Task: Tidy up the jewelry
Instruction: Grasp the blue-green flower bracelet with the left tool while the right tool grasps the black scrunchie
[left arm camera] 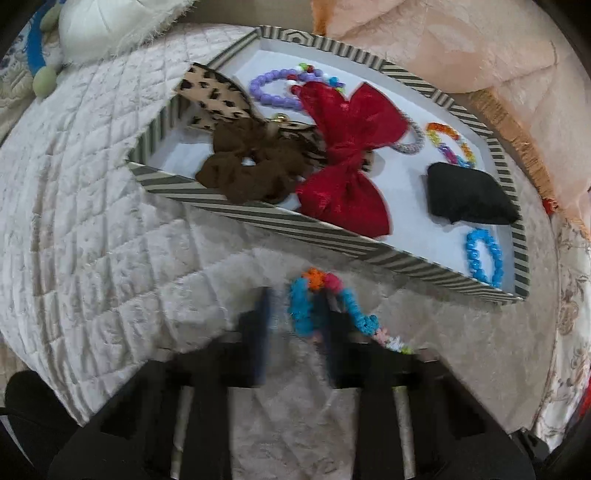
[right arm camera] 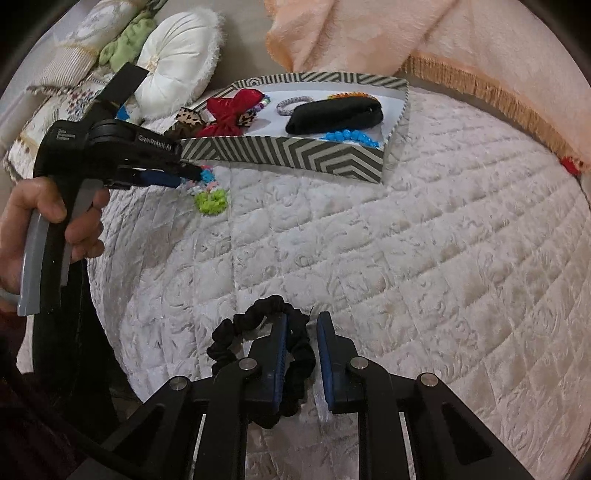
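A striped tray (left arm camera: pixel 258 218) on the quilted bed holds a red bow (left arm camera: pixel 351 147), brown scrunchie (left arm camera: pixel 240 173), leopard bow (left arm camera: pixel 210 92), purple bead bracelet (left arm camera: pixel 266 85), black pouch (left arm camera: pixel 469 195) and blue bead bracelet (left arm camera: pixel 484 258). My left gripper (left arm camera: pixel 295 314) is open just before the tray, its right finger threaded through a multicoloured bead bracelet (left arm camera: pixel 354 314). It also shows in the right wrist view (right arm camera: pixel 192 173). My right gripper (right arm camera: pixel 301 332) is open, its left finger inside a black scrunchie (right arm camera: pixel 258 317) on the quilt.
A white round cushion (right arm camera: pixel 177 59) and patterned pillows (right arm camera: pixel 74 48) lie behind the tray (right arm camera: pixel 288 151). A peach fringed blanket (right arm camera: pixel 406 33) covers the back right. The quilted cover (right arm camera: pixel 406 258) spreads between both grippers.
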`<action>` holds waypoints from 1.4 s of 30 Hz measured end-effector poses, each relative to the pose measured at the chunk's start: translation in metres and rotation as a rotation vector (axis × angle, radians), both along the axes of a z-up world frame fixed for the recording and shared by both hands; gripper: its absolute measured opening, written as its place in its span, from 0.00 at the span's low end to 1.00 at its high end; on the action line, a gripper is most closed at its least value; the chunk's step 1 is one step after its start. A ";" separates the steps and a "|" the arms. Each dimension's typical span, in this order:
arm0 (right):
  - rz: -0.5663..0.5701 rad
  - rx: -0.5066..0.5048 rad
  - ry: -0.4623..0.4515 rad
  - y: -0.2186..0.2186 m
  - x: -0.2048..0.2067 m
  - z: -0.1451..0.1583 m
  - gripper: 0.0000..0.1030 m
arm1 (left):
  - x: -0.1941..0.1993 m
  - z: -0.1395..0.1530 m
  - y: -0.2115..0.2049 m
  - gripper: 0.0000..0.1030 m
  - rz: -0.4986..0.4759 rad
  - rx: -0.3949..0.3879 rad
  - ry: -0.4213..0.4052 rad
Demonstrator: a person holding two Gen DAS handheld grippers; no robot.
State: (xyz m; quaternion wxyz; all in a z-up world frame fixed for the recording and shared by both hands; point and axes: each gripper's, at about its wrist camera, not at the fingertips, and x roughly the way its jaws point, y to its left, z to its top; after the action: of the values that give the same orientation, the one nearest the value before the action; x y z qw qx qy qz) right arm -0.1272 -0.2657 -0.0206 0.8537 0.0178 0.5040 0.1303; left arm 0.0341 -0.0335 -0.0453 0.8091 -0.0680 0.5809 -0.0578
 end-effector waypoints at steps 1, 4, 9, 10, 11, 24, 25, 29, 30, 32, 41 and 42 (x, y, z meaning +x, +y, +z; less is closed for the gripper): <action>0.003 -0.001 -0.003 0.001 0.000 0.001 0.15 | 0.000 0.001 0.003 0.12 -0.006 -0.032 0.006; 0.001 0.009 -0.008 0.000 0.001 0.004 0.13 | -0.004 0.008 0.012 0.12 -0.010 -0.074 0.011; 0.005 0.016 -0.032 0.001 -0.002 0.020 0.12 | -0.021 0.039 0.020 0.12 -0.046 -0.110 -0.041; 0.006 0.016 -0.040 0.002 -0.002 0.024 0.12 | -0.024 0.046 0.021 0.11 -0.052 -0.118 -0.053; 0.009 0.017 -0.050 0.003 -0.003 0.029 0.12 | -0.028 0.055 0.022 0.12 -0.060 -0.126 -0.067; 0.026 0.024 -0.134 0.010 0.004 0.075 0.12 | -0.046 0.126 0.019 0.12 -0.124 -0.131 -0.206; 0.026 0.052 -0.125 0.007 0.006 0.075 0.12 | -0.047 0.126 0.021 0.12 -0.124 -0.133 -0.206; -0.005 0.065 -0.044 -0.005 0.013 0.058 0.25 | -0.049 0.126 0.022 0.12 -0.122 -0.141 -0.205; -0.014 0.054 -0.028 -0.007 0.012 0.052 0.33 | -0.050 0.125 0.023 0.12 -0.123 -0.145 -0.201; -0.010 0.053 0.019 -0.011 0.010 0.037 0.40 | -0.051 0.123 0.023 0.12 -0.125 -0.148 -0.194; 0.039 -0.067 0.033 0.000 0.014 0.005 0.07 | -0.052 0.113 0.017 0.12 -0.135 -0.143 -0.166; 0.041 -0.052 0.021 -0.001 0.013 0.010 0.07 | -0.052 0.114 0.017 0.12 -0.139 -0.141 -0.168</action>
State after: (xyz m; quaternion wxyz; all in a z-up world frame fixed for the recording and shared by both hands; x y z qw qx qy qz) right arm -0.1137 -0.2666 -0.0110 0.8456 -0.0135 0.5165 0.1343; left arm -0.0180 -0.0166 0.0690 0.8421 -0.0790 0.5091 -0.1598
